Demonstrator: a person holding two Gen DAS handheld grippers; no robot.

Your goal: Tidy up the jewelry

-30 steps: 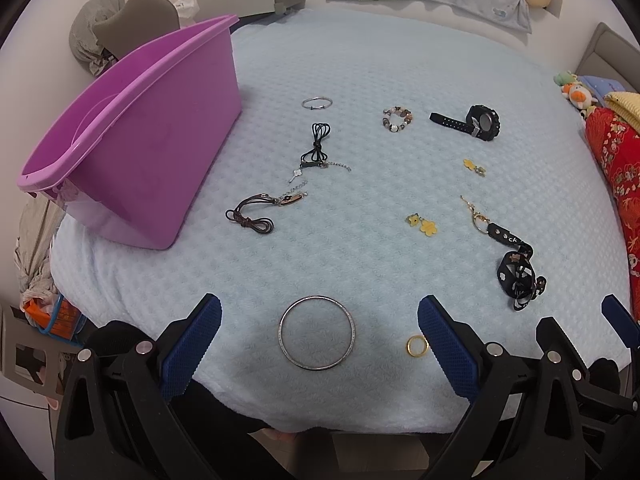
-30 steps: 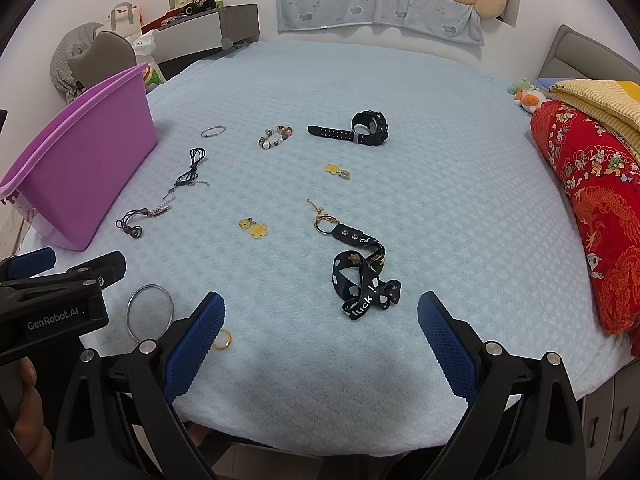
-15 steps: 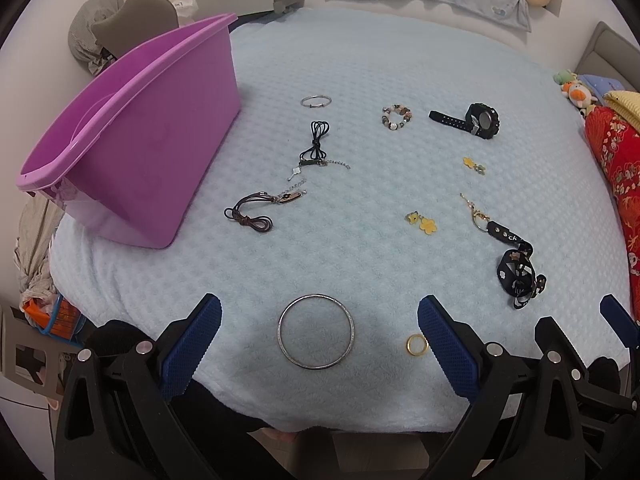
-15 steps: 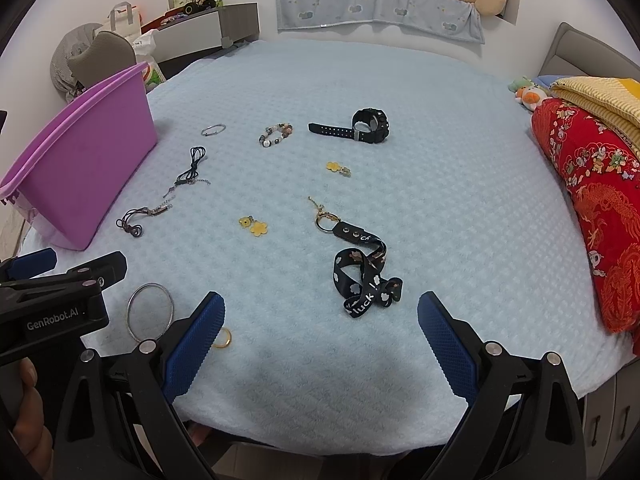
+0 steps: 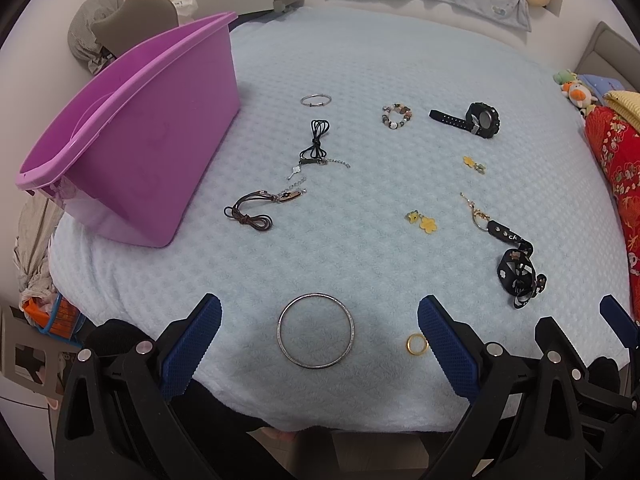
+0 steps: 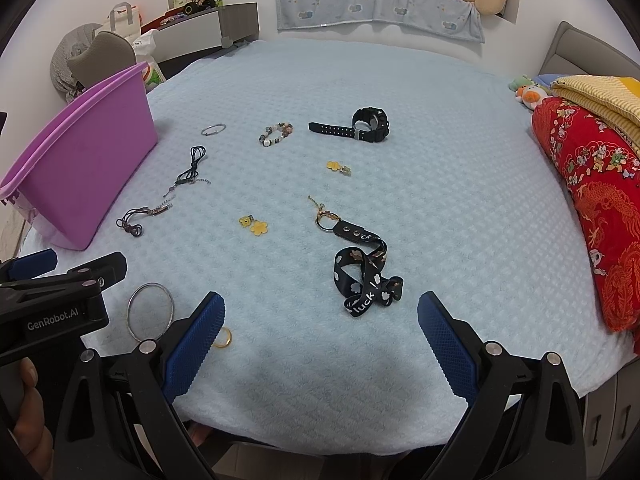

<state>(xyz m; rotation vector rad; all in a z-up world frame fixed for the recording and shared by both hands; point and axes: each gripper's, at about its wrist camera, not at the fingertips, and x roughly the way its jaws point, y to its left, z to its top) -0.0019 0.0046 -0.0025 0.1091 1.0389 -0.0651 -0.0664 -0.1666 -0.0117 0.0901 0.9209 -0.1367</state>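
Jewelry lies scattered on a pale blue blanket [image 5: 360, 64]. A large silver bangle [image 5: 316, 336] and a small gold ring [image 5: 416, 344] lie nearest, between the open fingers of my left gripper [image 5: 320, 344]. Farther off are a brown cord bracelet [image 5: 256, 210], a black cord necklace [image 5: 316, 140], a thin silver bangle [image 5: 316, 100], a beaded bracelet [image 5: 396, 116], a black watch [image 5: 476, 120], yellow flower charms [image 5: 424, 220] and a black lanyard [image 6: 364, 276]. My right gripper [image 6: 320, 340] hangs open and empty just short of the lanyard. A purple tub [image 5: 132, 136] stands at the left.
A red patterned quilt [image 6: 600, 216] and folded yellow blanket [image 6: 600, 96] lie along the right edge. Small plush toys [image 6: 528, 92] sit at the far right. A grey cabinet [image 6: 208, 28] and a bag [image 6: 120, 16] stand behind the tub. A hand [image 6: 24, 412] holds the left gripper.
Both grippers stay open and nearly still; the views shift only slightly. No jewelry has moved.
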